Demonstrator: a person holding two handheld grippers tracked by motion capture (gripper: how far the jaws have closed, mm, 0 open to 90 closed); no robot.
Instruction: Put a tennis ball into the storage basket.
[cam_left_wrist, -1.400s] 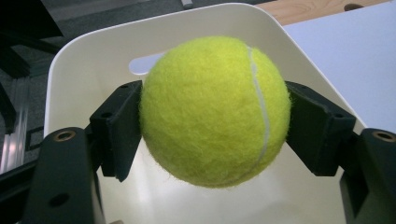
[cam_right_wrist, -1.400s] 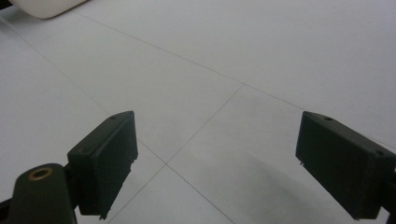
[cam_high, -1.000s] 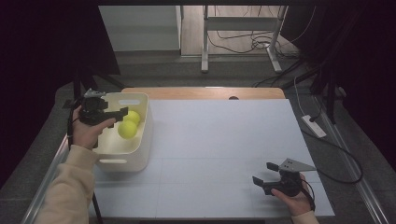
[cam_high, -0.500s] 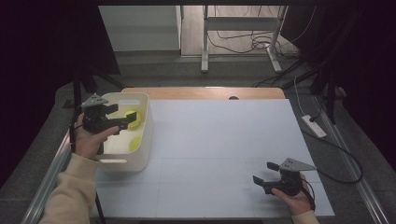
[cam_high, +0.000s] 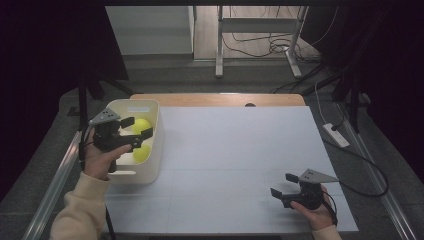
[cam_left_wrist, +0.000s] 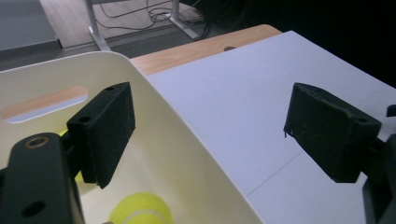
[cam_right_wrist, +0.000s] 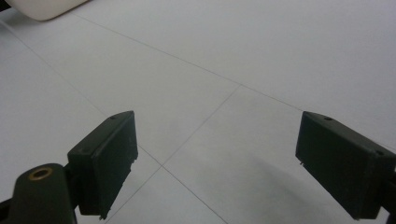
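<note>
Since a second ago our left claw has lifted, spread and empty, over the bin; next we judge a tennis ball needs regrasping, right claw spread idle.

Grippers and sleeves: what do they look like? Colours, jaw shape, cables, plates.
Both the left gripper and the right gripper are black with two flat, blocky rectangular jaws. Each carries a grey three-cornered plate on top and trails a black cable. A brass-coloured ring sits in the black bracket at lower left of each gripper view. The person wears cream long sleeves.
</note>
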